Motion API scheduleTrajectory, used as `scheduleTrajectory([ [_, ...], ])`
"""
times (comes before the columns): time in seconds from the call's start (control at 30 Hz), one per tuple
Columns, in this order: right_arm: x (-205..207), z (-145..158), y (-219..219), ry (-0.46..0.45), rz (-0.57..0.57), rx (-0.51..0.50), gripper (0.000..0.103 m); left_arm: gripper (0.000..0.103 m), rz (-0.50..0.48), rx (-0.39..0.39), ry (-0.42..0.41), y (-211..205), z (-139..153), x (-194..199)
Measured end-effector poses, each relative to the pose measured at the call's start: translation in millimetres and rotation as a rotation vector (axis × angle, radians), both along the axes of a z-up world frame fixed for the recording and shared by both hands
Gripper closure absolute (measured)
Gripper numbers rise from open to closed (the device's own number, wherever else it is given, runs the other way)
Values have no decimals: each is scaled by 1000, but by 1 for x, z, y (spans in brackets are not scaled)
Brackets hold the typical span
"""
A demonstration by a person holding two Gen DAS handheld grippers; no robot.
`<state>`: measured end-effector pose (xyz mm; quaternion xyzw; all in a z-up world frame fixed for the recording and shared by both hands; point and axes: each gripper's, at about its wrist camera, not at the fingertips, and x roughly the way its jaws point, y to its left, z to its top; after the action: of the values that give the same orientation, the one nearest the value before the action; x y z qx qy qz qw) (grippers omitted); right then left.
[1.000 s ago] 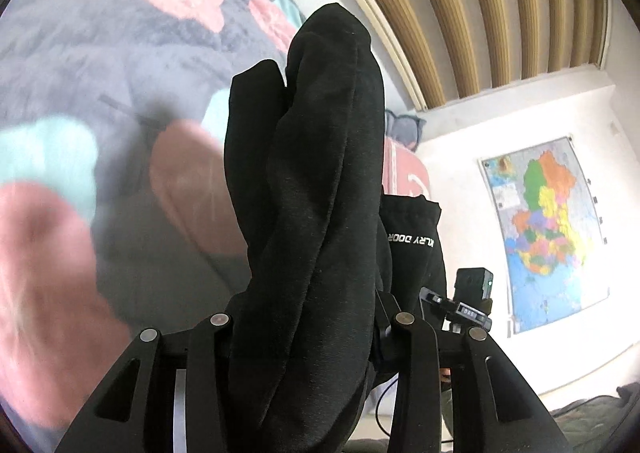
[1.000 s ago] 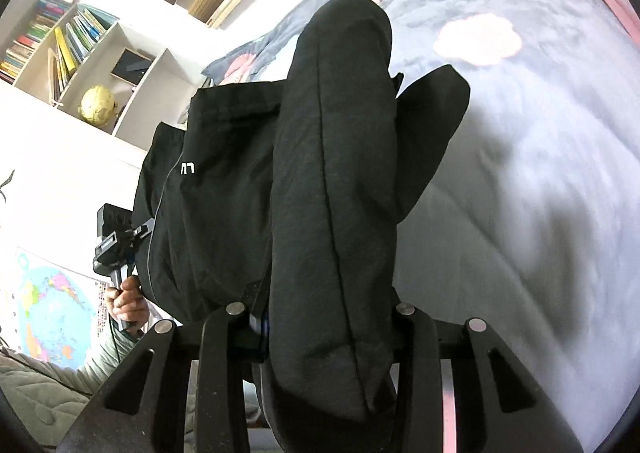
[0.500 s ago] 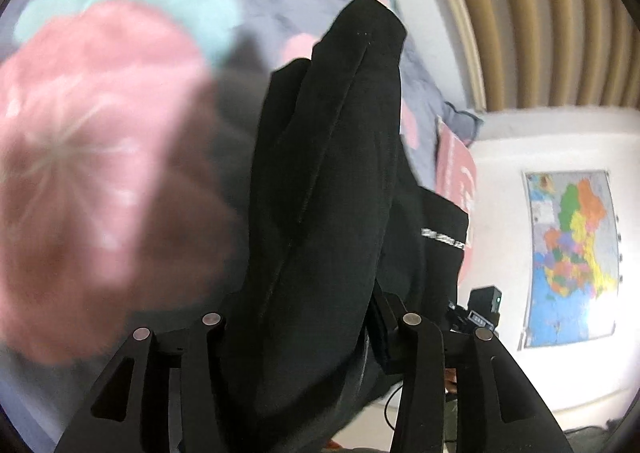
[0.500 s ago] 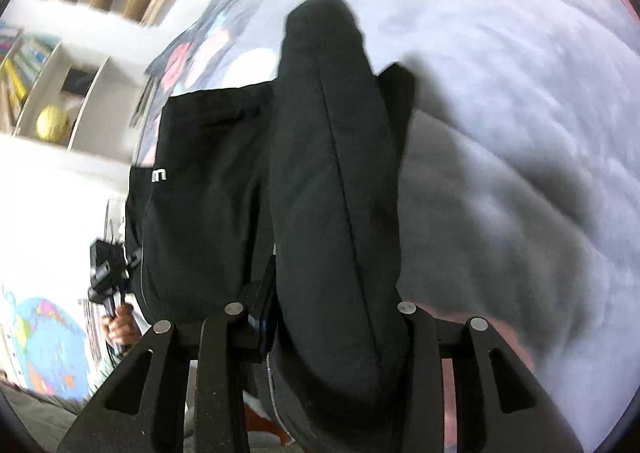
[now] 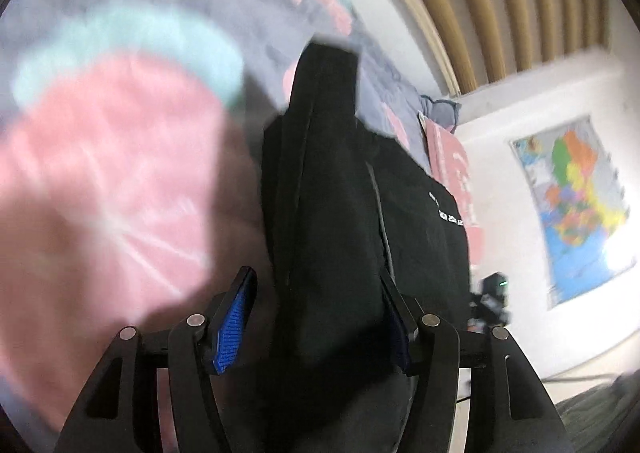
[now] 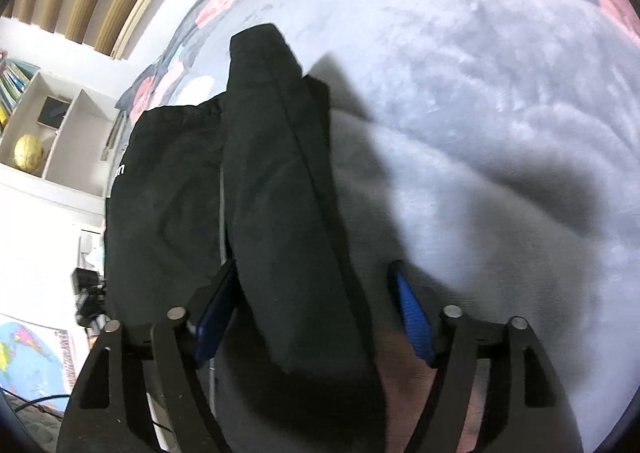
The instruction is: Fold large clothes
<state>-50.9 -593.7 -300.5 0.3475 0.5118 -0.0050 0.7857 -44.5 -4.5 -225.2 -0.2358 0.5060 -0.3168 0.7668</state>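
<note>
A black garment [image 5: 340, 213] with small white lettering lies folded into a long thick bundle on the grey flowered blanket [image 5: 100, 157]. My left gripper [image 5: 316, 327] is low over its near end, jaws opening. The bare blue left pad [image 5: 234, 323] stands off the cloth and the right pad leans on it. In the right wrist view the same garment [image 6: 280, 193] runs away from my right gripper [image 6: 314, 315], whose jaws are also opening. Its right pad [image 6: 412, 319] is free over the blanket [image 6: 480, 133], and the left pad rests against the fold.
A slatted wooden headboard [image 5: 500, 1] and a white wall with a coloured map [image 5: 576, 205] lie beyond the bed. A white shelf [image 6: 48, 133] holds books and a yellow ball. A pink pillow [image 5: 452, 165] sits near the bed's head.
Both grippers have sunk toward the blanket with the black bundle and their jaws have spread. One blue pad on each now shows clear of the cloth, which lies lower and flatter.
</note>
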Motion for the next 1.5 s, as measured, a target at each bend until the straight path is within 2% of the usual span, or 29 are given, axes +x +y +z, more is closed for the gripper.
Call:
scheduleTrajectory([
  [0.07, -1, 13, 3, 4, 10, -92, 26, 42, 18, 62, -57, 10, 18, -2],
  [0.17, -8, 52, 13, -15, -14, -342, 26, 42, 49, 161, -211, 15, 54, -13],
  [0.2, -12, 69, 20, -40, -44, -440, 26, 42, 49, 168, -261, 12, 67, -18],
  [0.23, -20, 84, 24, -85, -73, -483, 26, 42, 46, 164, -294, 6, 77, -21],
  [0.27, -31, 95, 24, -154, -101, -476, 26, 42, 41, 151, -351, -2, 90, -28],
  [0.3, -38, 107, 35, -261, -116, -404, 26, 42, 33, 143, -389, -10, 97, -32],
  [0.33, -37, 110, 47, -302, -109, -371, 26, 42, 24, 145, -408, -18, 102, -38],
  [0.37, -33, 111, 65, -305, -99, -387, 26, 42, 19, 175, -426, -33, 105, -41],
  [0.43, -14, 100, 105, -213, -62, -491, 26, 42, 24, 248, -427, -56, 101, -45],
  [0.47, -10, 92, 117, -177, -39, -513, 26, 42, 21, 264, -408, -60, 96, -44],
  [0.5, -5, 78, 129, -134, -9, -521, 26, 42, 8, 291, -359, -71, 83, -40],
  [0.53, -17, 62, 124, -86, 17, -535, 28, 42, 6, 323, -329, -76, 73, -40],
  [0.57, -23, 43, 121, -27, 35, -559, 29, 42, 23, 415, -259, -85, 52, -31],
  [0.6, -18, 27, 129, 22, 25, -610, 27, 42, 31, 470, -205, -91, 35, -25],
  [0.67, -20, 12, 135, 14, 2, -650, 25, 40, 72, 473, -189, -88, 20, -23],
  [0.73, -23, 11, 136, 8, -44, -668, 25, 40, 102, 471, -187, -86, 24, -23],
  [0.83, -27, 19, 136, 16, -82, -688, 25, 40, 143, 541, -222, -93, 39, -33],
  [0.97, -42, 47, 141, -24, -104, -671, 25, 40, 127, 679, -344, -118, 73, -69],
  [1.03, -54, 75, 146, -95, -118, -663, 25, 40, 117, 705, -405, -129, 91, -89],
  [1.13, -70, 118, 162, -188, -125, -713, 20, 40, 123, 746, -508, -149, 124, -122],
  [1.2, -81, 142, 174, -236, -128, -754, 15, 40, 175, 779, -599, -157, 148, -151],
  [1.27, -91, 162, 188, -281, -124, -782, 12, 33, 218, 784, -680, -163, 169, -174],
  [1.33, -100, 177, 197, -321, -129, -792, 11, 22, 242, 756, -762, -169, 191, -200],
  [1.43, -113, 192, 213, -363, -137, -779, 10, 22, 241, 732, -820, -176, 213, -225],
  [1.5, -118, 199, 223, -383, -139, -766, 9, 22, 250, 726, -823, -180, 223, -234],
])
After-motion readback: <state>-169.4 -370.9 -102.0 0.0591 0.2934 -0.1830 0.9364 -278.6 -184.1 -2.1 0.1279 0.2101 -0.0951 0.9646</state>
